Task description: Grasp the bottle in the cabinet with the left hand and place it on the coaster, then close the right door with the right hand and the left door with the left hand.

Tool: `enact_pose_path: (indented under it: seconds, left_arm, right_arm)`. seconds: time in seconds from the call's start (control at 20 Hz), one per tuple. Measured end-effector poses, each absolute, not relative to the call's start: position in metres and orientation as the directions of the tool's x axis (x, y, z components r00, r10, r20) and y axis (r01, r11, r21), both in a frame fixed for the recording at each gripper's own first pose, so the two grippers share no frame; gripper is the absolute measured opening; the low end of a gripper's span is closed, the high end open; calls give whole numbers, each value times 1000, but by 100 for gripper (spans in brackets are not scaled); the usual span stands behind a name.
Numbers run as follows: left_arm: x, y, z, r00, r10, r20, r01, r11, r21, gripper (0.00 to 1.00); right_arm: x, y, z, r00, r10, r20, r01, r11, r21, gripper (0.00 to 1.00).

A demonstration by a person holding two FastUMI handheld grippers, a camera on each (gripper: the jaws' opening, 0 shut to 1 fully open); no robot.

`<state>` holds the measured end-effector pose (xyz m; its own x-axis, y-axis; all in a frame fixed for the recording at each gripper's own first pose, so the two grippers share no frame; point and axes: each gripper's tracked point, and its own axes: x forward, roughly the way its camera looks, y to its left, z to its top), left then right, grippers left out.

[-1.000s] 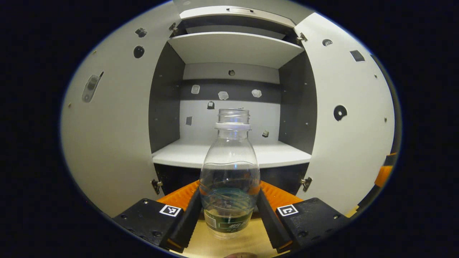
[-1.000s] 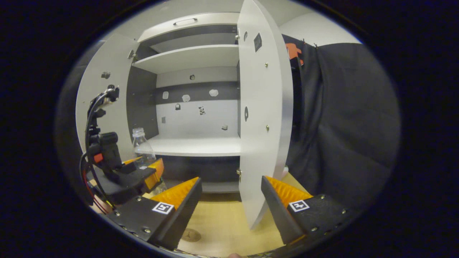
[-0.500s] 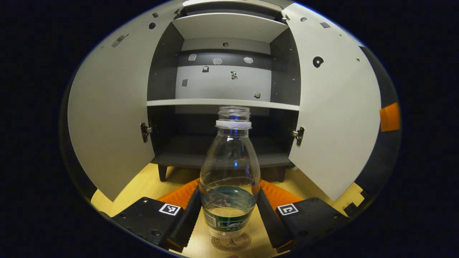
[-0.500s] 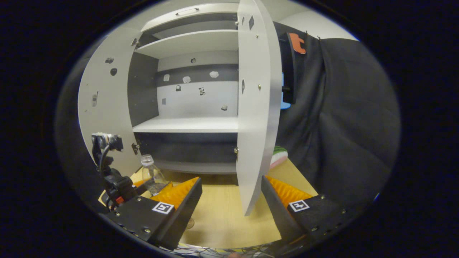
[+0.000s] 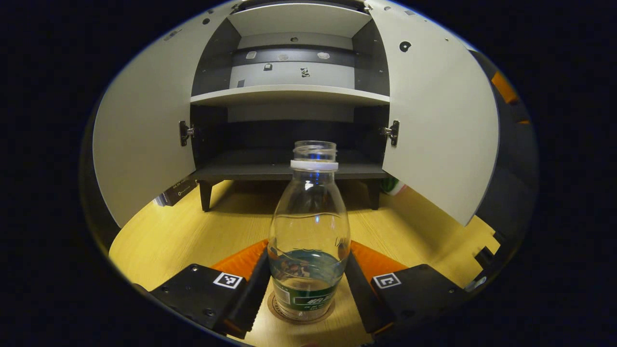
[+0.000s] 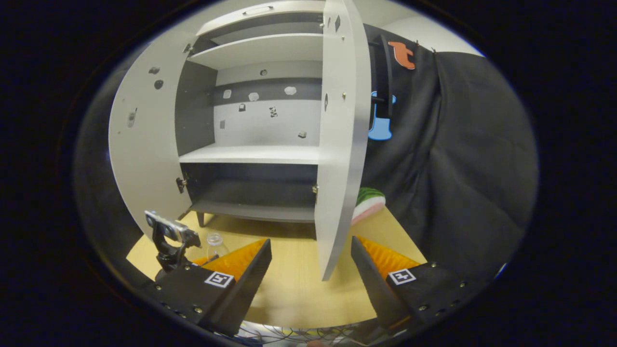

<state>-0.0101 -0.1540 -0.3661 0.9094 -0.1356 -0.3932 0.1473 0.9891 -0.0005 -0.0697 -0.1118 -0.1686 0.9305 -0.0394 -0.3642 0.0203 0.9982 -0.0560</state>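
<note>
The left gripper clamps the upright bottle directly above the coaster — base touching or nearly. The right gripper gapes empty, straddling the right door edge.

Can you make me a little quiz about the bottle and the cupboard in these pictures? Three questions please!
1. True or false: the left tongs are shut on the bottle.
2. What is right under the bottle? A) the coaster B) the cabinet shelf C) a plate
3. Fill in: both cabinet doors, the left door and the right door, are ____.

Key
1. True: both fingers press on the bottle's sides.
2. A: the bottle's base sits over the round coaster on the wooden table.
3. Open. The right tongs are open too, holding nothing, near the edge of the right door.
</note>
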Motion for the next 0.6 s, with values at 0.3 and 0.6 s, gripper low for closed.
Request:
enact_pose_path:
  seconds: [0.3,0.6]
  left_arm:
    - [-17,-150,-367,912,-112,-396,120,993,-6,83]
    - [-28,-145,-378,897,-99,-430,105,994,-10,83]
  right_arm:
    - [-71,-110,-181,918,-31,-395,14,999,-47,98]
    - [-71,-102,-190,910,-12,-415,3,1000,-22,98]
